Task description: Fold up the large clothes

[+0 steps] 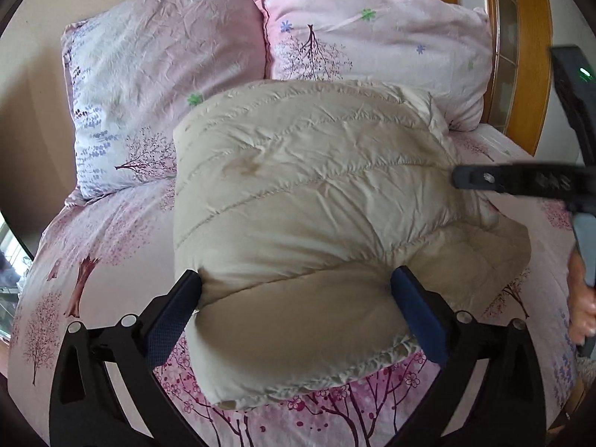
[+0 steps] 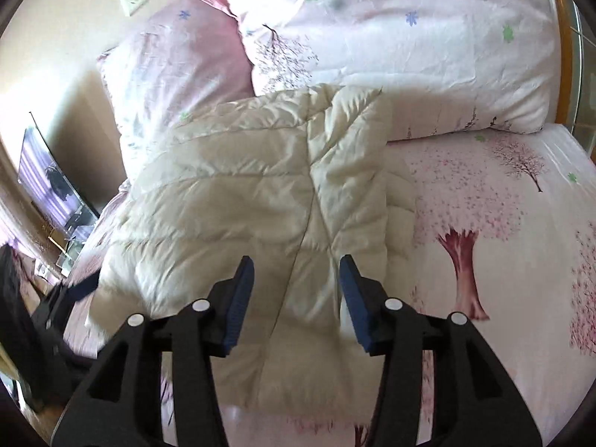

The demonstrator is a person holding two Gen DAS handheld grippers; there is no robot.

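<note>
A cream quilted down jacket lies folded in a thick bundle on the pink bed; it also shows in the right wrist view. My left gripper is open wide, its blue pads either side of the bundle's near end, pressing against the puffy fabric. My right gripper is open, held just above the jacket's near edge with the fabric between and below its pads. The right gripper also appears at the right edge of the left wrist view, beside the jacket's right side.
Two pink floral pillows stand behind the jacket against the wall. The floral bedsheet stretches to the right. A wooden headboard frame runs along the right. A television stands left of the bed.
</note>
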